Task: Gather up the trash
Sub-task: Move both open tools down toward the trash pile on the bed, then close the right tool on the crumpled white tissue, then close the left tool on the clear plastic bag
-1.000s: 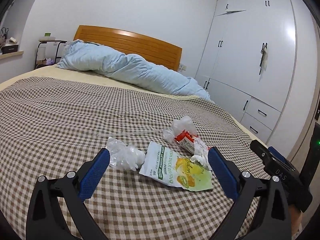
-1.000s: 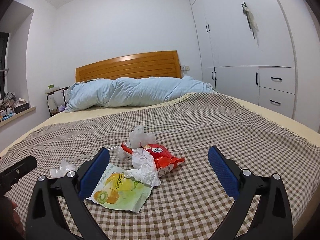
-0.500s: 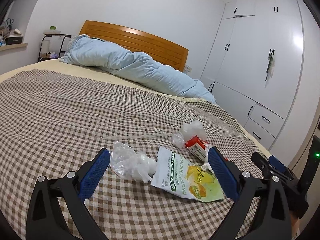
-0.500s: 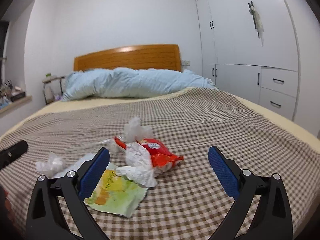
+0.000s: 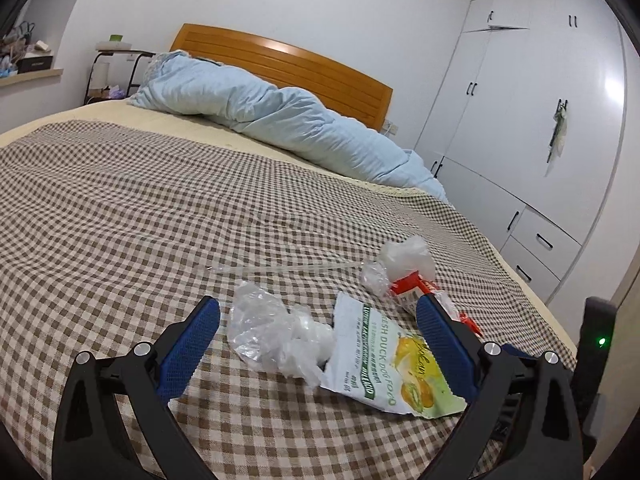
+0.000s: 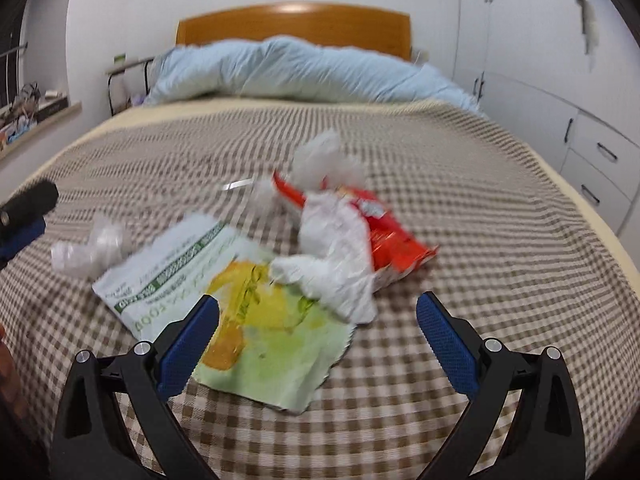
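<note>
While I am holding both claws low over the checked bedspread (image 5: 120,216), the trash is lying in one loose cluster near the bed's foot, all of it on the cloth and none of it gripped. My left claw (image 5: 318,344) is gaping wide with nothing between its blue, dimpled pads, and it is framing the crumpled clear plastic wrap (image 5: 276,336), which is lying just beside the flat green-and-white pouch (image 5: 384,360); I judge I am lining up on the wrap because it is standing proud of the cloth and offering folds to pinch. My right claw (image 6: 318,344) is likewise spread and empty, hanging above the pouch's torn near edge, with the crumpled white paper (image 6: 336,256) lying partly over the glossy red snack bag (image 6: 396,240) beyond it. That view is smeared, so finer detail is escaping me. Behind the red bag a puffy clear bag (image 5: 404,258) is bunching up, and a thin clear strip (image 5: 280,269) is trailing leftward from it across the checks. Everything here is looking light, thin and crinkly, so I am expecting the flat pouch to be harder to lift than the bunched pieces.
</note>
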A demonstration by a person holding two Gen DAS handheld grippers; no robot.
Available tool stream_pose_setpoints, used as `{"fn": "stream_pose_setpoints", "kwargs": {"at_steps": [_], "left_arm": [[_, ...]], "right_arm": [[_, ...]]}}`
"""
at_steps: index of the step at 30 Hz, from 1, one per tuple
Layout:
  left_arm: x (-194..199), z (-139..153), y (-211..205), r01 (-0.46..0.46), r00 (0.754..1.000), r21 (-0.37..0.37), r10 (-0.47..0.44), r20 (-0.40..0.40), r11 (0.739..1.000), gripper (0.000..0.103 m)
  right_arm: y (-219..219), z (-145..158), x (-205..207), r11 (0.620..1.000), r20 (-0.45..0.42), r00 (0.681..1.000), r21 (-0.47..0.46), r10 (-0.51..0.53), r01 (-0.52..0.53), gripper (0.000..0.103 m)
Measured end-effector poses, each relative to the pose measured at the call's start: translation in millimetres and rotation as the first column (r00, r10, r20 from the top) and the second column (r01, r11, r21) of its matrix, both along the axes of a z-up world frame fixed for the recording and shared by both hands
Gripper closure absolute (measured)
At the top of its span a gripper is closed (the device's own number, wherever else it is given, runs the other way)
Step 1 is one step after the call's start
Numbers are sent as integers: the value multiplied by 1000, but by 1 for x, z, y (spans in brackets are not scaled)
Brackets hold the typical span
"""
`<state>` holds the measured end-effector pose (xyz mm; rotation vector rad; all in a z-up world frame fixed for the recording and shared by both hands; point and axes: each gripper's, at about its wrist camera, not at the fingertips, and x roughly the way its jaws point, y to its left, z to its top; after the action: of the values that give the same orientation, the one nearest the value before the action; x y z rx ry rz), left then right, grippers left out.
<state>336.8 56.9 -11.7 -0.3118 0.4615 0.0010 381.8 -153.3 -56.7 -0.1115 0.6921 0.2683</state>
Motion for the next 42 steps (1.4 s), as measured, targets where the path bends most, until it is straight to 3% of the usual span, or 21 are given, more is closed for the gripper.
{"fn": "stream_pose_setpoints", "kwargs": {"at_steps": [5,8,12,17,18,19,20,21,22,24,28,34,42], "left_arm": [[0,-5,8,-8,1000,-22,7,-23,1000,8],[-1,-6,10,-11,1000,-29,10,-28,1000,8],[-1,-6,12,-15,1000,-29,15,-24,999,8],[1,-6,15,-20,999,-40,19,-29,999,8],[2,-6,16,-22,999,-42,21,-30,999,8],[3,-6,17,-23,999,-43,22,-30,999,8],[4,-5,17,-23,999,-43,21,-30,999,8],[5,-5,17,-22,999,-44,21,-31,999,8],[6,-5,18,-22,999,-44,21,-32,999,8],[7,-7,20,-26,999,-46,25,-35,999,8],[12,-12,22,-45,997,-47,42,-64,998,8],[22,-24,25,-74,989,-36,68,-132,997,8],[40,-42,27,-61,973,-47,49,-224,997,9]], "right_arm": [[-11,-12,14,996,-107,993,56,-57,63,8],[-29,-6,15,983,-90,989,131,-118,129,8],[-33,0,20,976,-53,984,129,-169,174,8],[-13,-11,42,989,-98,992,113,-82,93,8],[-12,-14,45,990,-115,991,118,-68,81,17],[-11,-16,47,990,-130,990,123,-58,74,54],[-13,-18,49,988,-146,987,129,-61,80,68],[-16,-18,45,986,-151,986,139,-66,88,74],[-19,-18,44,984,-155,986,163,-54,79,89],[-22,-14,38,980,-126,991,188,-48,71,95],[-24,5,15,980,6,997,186,-71,69,97],[-30,26,5,968,117,984,225,-136,107,97],[-36,21,7,961,106,984,252,-142,111,97]]}}
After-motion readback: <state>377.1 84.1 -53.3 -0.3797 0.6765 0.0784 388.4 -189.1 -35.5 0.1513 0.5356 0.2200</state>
